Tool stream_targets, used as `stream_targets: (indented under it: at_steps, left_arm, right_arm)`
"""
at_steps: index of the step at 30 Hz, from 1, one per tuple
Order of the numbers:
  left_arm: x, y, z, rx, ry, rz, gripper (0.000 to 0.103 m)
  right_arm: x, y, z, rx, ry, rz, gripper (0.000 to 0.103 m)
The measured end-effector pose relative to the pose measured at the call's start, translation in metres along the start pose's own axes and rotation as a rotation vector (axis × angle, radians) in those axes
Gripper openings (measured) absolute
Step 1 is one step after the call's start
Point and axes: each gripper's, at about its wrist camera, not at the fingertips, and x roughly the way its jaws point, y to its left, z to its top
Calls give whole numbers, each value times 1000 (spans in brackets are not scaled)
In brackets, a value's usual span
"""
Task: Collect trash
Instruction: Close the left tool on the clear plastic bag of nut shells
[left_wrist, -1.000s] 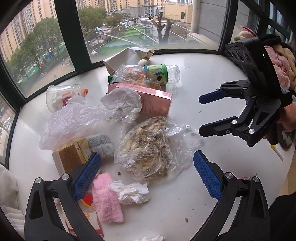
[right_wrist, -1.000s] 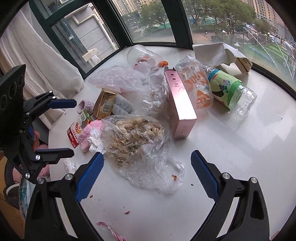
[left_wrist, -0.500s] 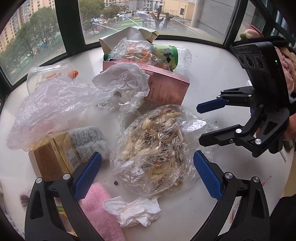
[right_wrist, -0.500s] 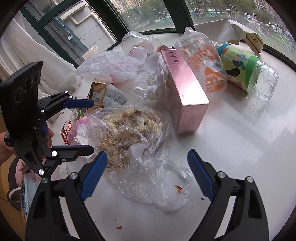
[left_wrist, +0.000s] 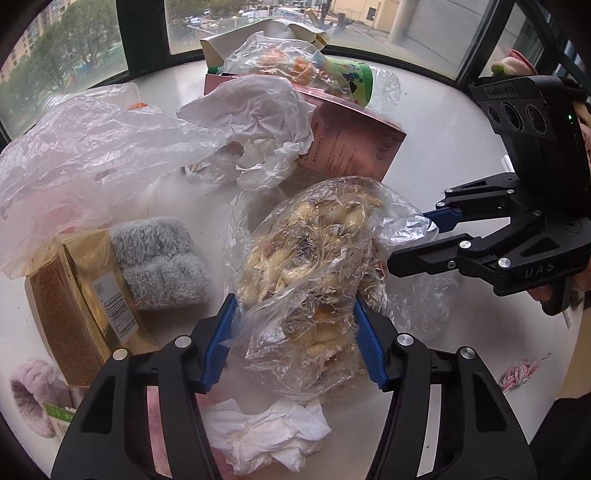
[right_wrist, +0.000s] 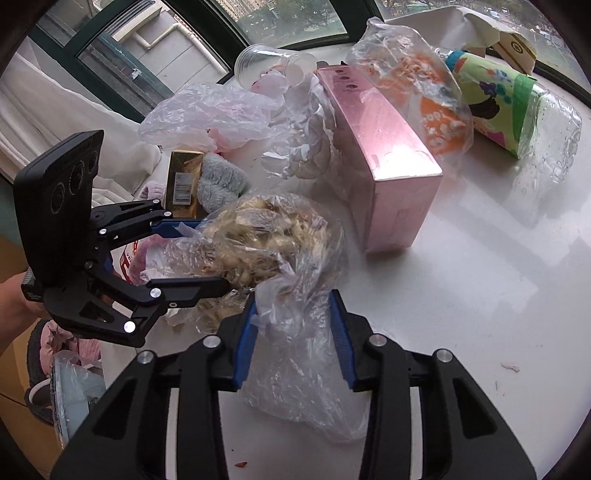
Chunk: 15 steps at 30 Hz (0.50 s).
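White bench (left_wrist: 436, 122): our claws have just closed, left claw (left_wrist: 295, 339) and right claw (right_wrist: 293, 332) both pinching the bag (left_wrist: 314, 266); thin film may tear, spilling scraps.

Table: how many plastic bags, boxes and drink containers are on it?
Bags: 4 (scraps bag, pinkish bag, white bag, orange-print bag)
Boxes: 3 (pink box, gold box, white carton)
Drink containers: 2 (bottle, cup)
Total: 9
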Motion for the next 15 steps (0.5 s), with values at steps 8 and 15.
stream_targets:
  at_steps: [8,15]
  left_arm:
    - [-6,-8,3,3,-17,-3,27]
    - [-24,-15,5,-19,-62,-1,24]
  right_arm:
    - [-4,13,1,-20,-19,-10,12]
    - [-18,24,9,-32,-50,-24,12]
